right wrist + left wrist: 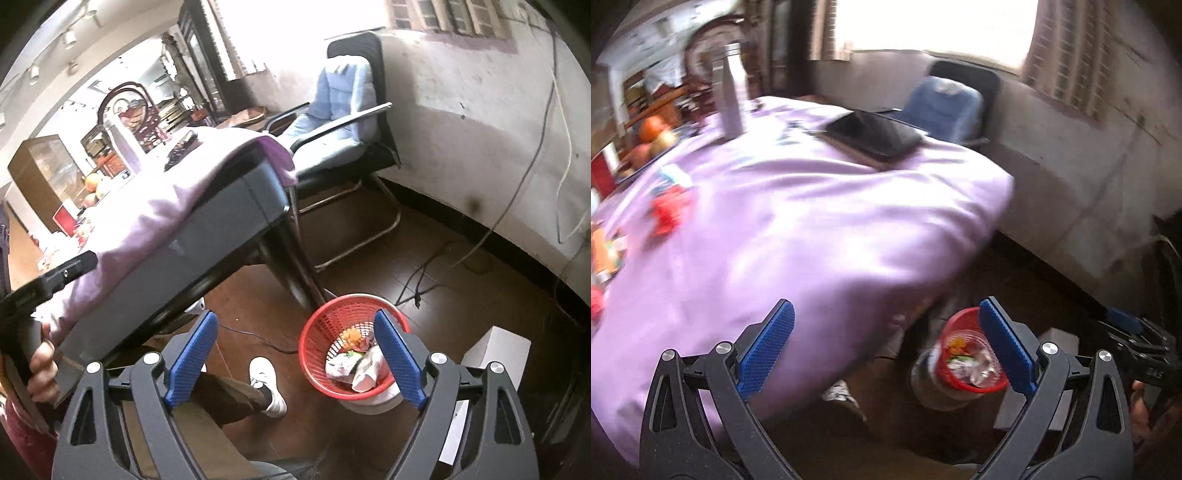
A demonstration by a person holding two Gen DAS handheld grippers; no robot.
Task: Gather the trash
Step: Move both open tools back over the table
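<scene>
Left gripper (886,350) and right gripper (295,354): jaws spread wide, nothing held. Red mesh wastebasket (321,332) on the floor beside the table leg, holding crumpled wrappers (354,363) (partly masked by a blue finger). Tabletop litter (670,208) is motion-blurred, unidentifiable.

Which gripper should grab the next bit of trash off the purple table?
Probably the left gripper: open and empty, facing the red wrapper on the table. The right gripper, also open, points down at the red basket.
</scene>
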